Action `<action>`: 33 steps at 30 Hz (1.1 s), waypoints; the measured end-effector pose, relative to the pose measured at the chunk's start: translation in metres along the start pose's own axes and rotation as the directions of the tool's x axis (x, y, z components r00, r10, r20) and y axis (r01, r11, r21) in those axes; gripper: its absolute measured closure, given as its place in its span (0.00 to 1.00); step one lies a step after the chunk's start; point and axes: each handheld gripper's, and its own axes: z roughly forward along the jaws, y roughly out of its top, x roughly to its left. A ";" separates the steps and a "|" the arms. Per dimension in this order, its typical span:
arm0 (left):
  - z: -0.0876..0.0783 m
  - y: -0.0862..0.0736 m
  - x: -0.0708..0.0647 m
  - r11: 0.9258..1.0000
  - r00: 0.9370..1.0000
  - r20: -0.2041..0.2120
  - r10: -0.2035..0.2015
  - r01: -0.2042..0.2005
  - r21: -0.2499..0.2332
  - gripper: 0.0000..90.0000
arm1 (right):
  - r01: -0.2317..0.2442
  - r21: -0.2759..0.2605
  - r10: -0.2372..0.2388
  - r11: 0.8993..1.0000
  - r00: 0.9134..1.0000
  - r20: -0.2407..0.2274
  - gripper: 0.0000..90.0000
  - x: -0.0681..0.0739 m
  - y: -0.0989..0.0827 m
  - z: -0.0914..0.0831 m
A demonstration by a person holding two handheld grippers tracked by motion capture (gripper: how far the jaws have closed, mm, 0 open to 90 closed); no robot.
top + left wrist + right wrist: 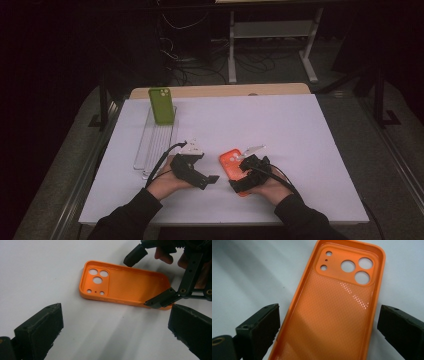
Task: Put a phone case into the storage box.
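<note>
An orange phone case [231,162] lies hollow side up on the white tabletop [300,135], near the front edge and a little right of the middle, its camera cutouts at the far end. The right gripper [239,186] sits over the near end of the case, jaws spread to either side of it; in the right gripper view there is a gap between each jaw and the case's rim, so nothing is clamped. In the left gripper view, one tip of that gripper appears to touch the case's near corner. The left gripper [210,181] hovers just beside the case on its left, jaws released and holding nothing, pointed toward it. At the far left of the tabletop, well apart from both hands, a green phone case [161,105] stands upright at the far end of a clear plastic rack [150,150].
</note>
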 end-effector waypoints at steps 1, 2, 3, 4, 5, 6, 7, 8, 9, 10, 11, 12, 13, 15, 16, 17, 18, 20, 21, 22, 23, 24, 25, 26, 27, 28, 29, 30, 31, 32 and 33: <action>0.000 0.000 0.000 1.000 1.000 -0.001 0.003 -0.003 0.002 0.00 | -0.001 0.009 0.001 1.000 1.000 -0.004 0.04 0.001 0.000 0.001; 0.000 0.000 0.000 1.000 1.000 0.000 0.002 -0.002 0.002 0.00 | 0.003 0.012 -0.003 1.000 1.000 -0.005 0.04 0.002 0.000 0.002; 0.000 0.000 0.000 1.000 1.000 0.001 0.003 -0.003 0.001 0.00 | 0.009 0.017 -0.009 1.000 1.000 0.000 0.04 0.003 -0.001 0.002; 0.000 0.000 0.000 1.000 1.000 0.002 0.007 -0.007 0.001 0.00 | 0.012 0.020 -0.012 1.000 1.000 0.005 0.04 0.003 -0.001 0.003; 0.000 0.000 0.000 1.000 1.000 0.002 0.006 -0.006 0.001 0.00 | 0.013 0.024 -0.013 1.000 1.000 0.007 0.04 0.003 -0.001 0.003; 0.000 0.000 0.000 1.000 1.000 0.001 0.004 -0.004 0.003 0.00 | 0.010 0.022 -0.010 1.000 1.000 0.014 0.05 0.003 -0.001 0.004; 0.000 0.000 0.000 1.000 1.000 0.002 0.005 -0.005 0.003 0.00 | 0.017 0.022 -0.017 1.000 1.000 0.015 0.05 0.003 -0.002 0.005; 0.000 0.000 0.001 1.000 1.000 0.002 0.008 -0.008 0.003 0.00 | 0.012 0.023 -0.013 1.000 1.000 0.021 0.05 0.004 -0.002 0.005; 0.000 0.000 0.000 1.000 1.000 0.002 0.009 -0.009 0.004 0.00 | 0.012 0.017 -0.012 1.000 1.000 0.023 0.05 0.004 -0.002 0.006; 0.000 0.000 0.000 1.000 1.000 0.001 0.009 -0.009 0.003 0.00 | 0.010 0.019 -0.010 1.000 1.000 0.024 0.05 0.004 -0.002 0.006; 0.000 0.000 0.000 1.000 1.000 0.000 0.010 -0.010 0.004 0.00 | 0.009 0.018 -0.009 1.000 1.000 0.025 0.06 0.004 -0.002 0.006; 0.000 0.000 0.000 1.000 1.000 0.000 0.010 -0.010 0.005 0.00 | 0.001 0.015 -0.002 1.000 1.000 0.028 0.06 0.004 -0.003 0.006; 0.000 0.000 0.000 1.000 1.000 0.001 0.009 -0.009 0.005 0.00 | 0.000 0.015 0.000 1.000 1.000 0.031 0.06 0.005 -0.003 0.006; 0.000 0.000 0.000 1.000 1.000 -0.001 0.008 -0.008 0.005 0.00 | -0.004 0.017 0.004 1.000 0.999 0.036 0.08 0.005 -0.003 0.005; 0.000 0.000 0.000 1.000 1.000 0.000 0.006 -0.006 0.005 0.00 | -0.008 0.019 0.007 1.000 0.999 0.037 0.08 0.005 -0.002 0.005; 0.001 0.000 0.000 1.000 1.000 -0.001 0.005 -0.005 0.006 0.00 | -0.008 0.022 0.007 1.000 0.999 0.037 0.09 0.005 -0.002 0.005; 0.001 0.000 0.000 1.000 1.000 0.000 0.004 -0.004 0.005 0.00 | -0.015 0.024 0.014 1.000 0.999 0.038 0.09 0.005 -0.002 0.004; 0.001 0.000 0.000 1.000 1.000 0.000 0.008 -0.008 0.005 0.00 | -0.015 0.023 0.014 1.000 0.999 0.041 0.10 0.005 -0.002 0.004; 0.001 0.000 0.000 1.000 1.000 -0.001 0.008 -0.008 0.006 0.00 | -0.017 0.022 0.016 1.000 0.999 0.042 0.10 0.005 -0.002 0.004; 0.001 0.000 0.000 1.000 1.000 -0.001 0.008 -0.008 0.005 0.00 | -0.018 0.022 0.017 1.000 0.999 0.043 0.11 0.005 -0.003 0.004; 0.001 0.000 0.000 1.000 1.000 -0.001 0.007 -0.007 0.005 0.00 | -0.021 0.022 0.020 1.000 0.999 0.045 0.11 0.005 -0.002 0.004; 0.001 0.000 0.000 1.000 1.000 -0.001 0.006 -0.006 0.004 0.00 | -0.022 0.022 0.021 1.000 0.999 0.045 0.12 0.005 -0.002 0.004; 0.001 0.000 0.000 1.000 1.000 -0.001 0.005 -0.005 0.004 0.00 | -0.023 0.022 0.022 1.000 0.999 0.044 0.12 0.004 -0.002 0.004; 0.001 0.000 0.000 1.000 1.000 -0.002 0.008 -0.008 0.006 0.00 | -0.025 0.022 0.024 0.999 0.999 0.044 0.13 0.004 -0.002 0.004; 0.001 0.000 0.000 1.000 1.000 -0.002 0.008 -0.008 0.007 0.00 | -0.022 0.020 0.021 1.000 0.999 0.050 0.13 0.003 -0.002 0.003; 0.001 0.000 0.000 1.000 1.000 -0.002 0.007 -0.007 0.005 0.00 | -0.021 0.017 0.020 1.000 0.999 0.048 0.14 0.003 -0.002 0.003; 0.001 0.000 -0.001 1.000 1.000 -0.001 0.005 -0.005 0.002 0.00 | -0.013 0.014 0.012 1.000 0.999 0.044 0.15 0.002 -0.002 0.003; 0.001 0.000 -0.001 1.000 1.000 -0.002 0.005 -0.005 0.002 0.00 | -0.011 0.016 0.010 1.000 0.999 0.040 0.15 0.001 -0.002 0.003; 0.001 0.000 0.000 1.000 1.000 -0.002 0.005 -0.005 0.003 0.00 | -0.010 0.017 0.009 1.000 0.999 0.035 0.15 0.000 -0.002 0.003; 0.000 0.000 0.000 1.000 1.000 -0.002 0.007 -0.007 0.005 0.00 | -0.004 0.017 0.004 1.000 1.000 0.031 0.16 -0.001 -0.002 0.002; 0.000 0.000 0.000 1.000 1.000 -0.002 0.007 -0.007 0.005 0.00 | 0.001 0.017 -0.002 1.000 1.000 0.028 0.16 -0.001 -0.003 0.002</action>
